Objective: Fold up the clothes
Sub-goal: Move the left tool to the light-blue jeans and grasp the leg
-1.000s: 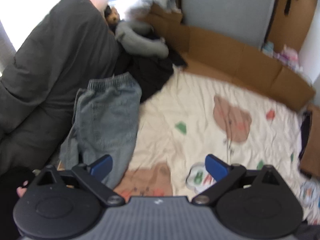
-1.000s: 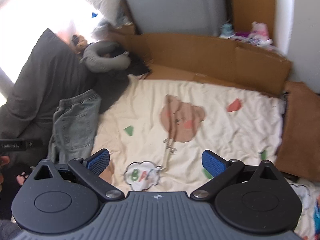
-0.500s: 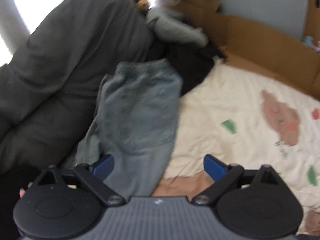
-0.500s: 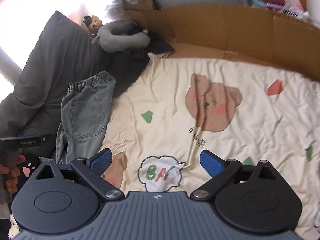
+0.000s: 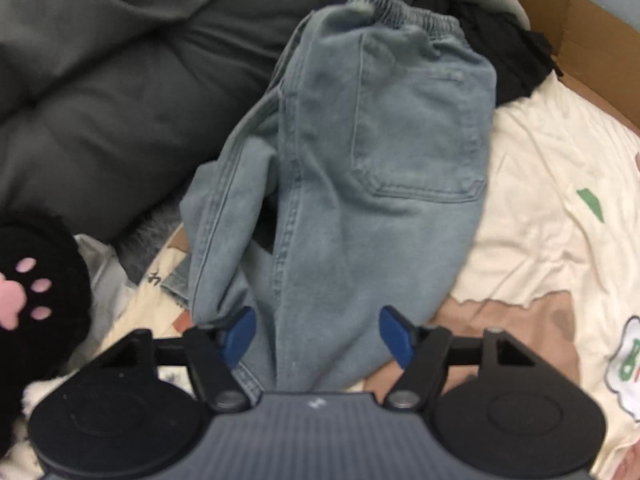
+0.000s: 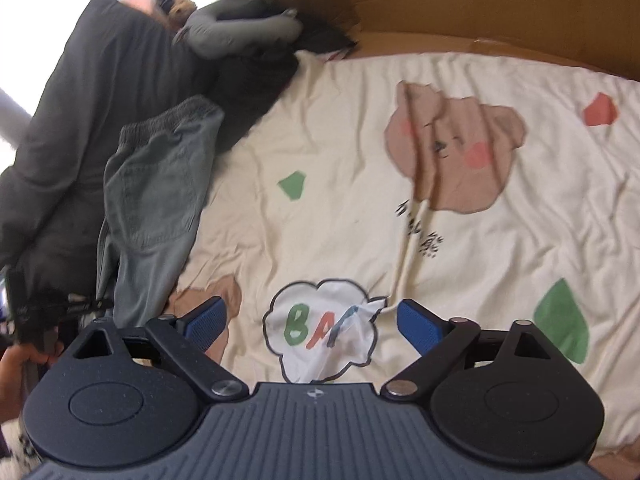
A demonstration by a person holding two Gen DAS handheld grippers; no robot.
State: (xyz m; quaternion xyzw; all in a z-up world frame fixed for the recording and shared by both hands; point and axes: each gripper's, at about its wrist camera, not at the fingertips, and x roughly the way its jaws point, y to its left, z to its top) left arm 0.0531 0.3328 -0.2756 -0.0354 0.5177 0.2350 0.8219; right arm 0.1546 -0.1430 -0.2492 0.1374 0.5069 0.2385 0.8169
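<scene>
Faded blue jeans lie crumpled on the cream bear-print sheet, waistband far, one back pocket up. My left gripper is open just over the near end of the jeans, its blue pads on either side of the denim. In the right wrist view the same jeans lie at the left edge of the sheet. My right gripper hangs open over the "BA" cloud print, holding nothing.
A dark grey duvet is heaped left of the jeans. Dark clothes and a grey neck pillow lie beyond them. Cardboard walls border the far side. A black paw-print item sits near left.
My left gripper has swung left and moved in close over the jeans, its pads drawing closer together. My right gripper has dropped lower toward the sheet, still open.
</scene>
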